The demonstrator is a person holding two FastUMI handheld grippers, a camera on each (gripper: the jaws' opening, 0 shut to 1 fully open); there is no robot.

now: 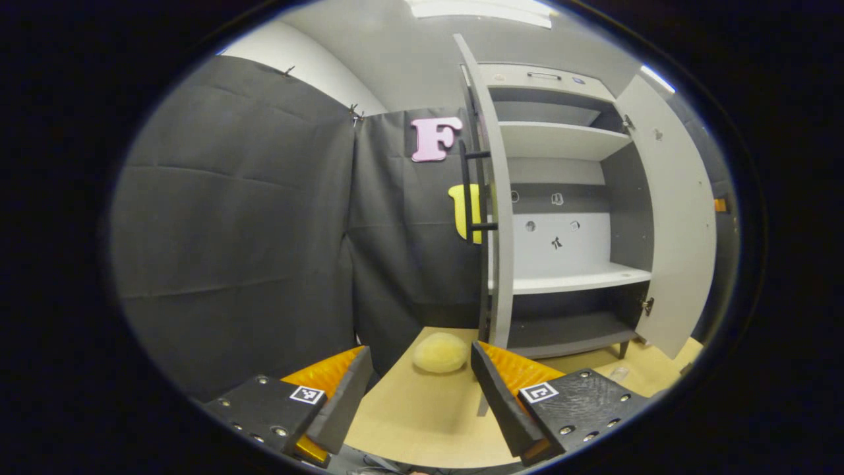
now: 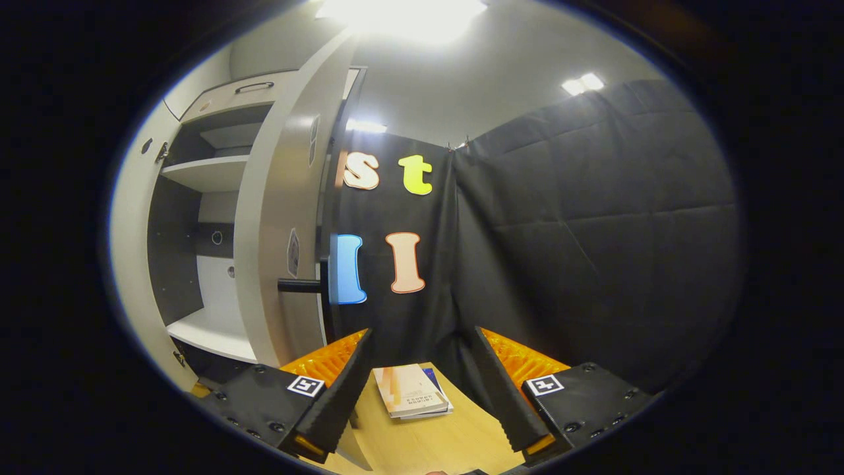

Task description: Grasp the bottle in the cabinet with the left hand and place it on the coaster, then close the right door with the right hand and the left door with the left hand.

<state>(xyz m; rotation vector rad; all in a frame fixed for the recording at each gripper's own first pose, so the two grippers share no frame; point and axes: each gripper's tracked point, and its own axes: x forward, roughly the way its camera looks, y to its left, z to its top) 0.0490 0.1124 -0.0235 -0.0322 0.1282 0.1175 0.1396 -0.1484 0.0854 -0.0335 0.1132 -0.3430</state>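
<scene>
Cabinet (image 1: 567, 218) open, both grippers spread and holding nothing.

In the left gripper view we see the left gripper (image 1: 422, 396) with fingers apart over the table (image 1: 422, 422), a yellow round object (image 1: 440, 352) ahead, both doors swung out, shelves (image 1: 567, 277) bare; we cannot spot the bottle. In the right gripper view, the right gripper (image 2: 422, 389) gapes above booklets (image 2: 412, 390), beside the right door (image 2: 277, 218).

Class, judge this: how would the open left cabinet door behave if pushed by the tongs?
The left cabinet door looks like a rigid flat panel, so it probably won't flex. Standing wide open, it would likely swing, not slide. Its bar handle offers a firm contact.
</scene>
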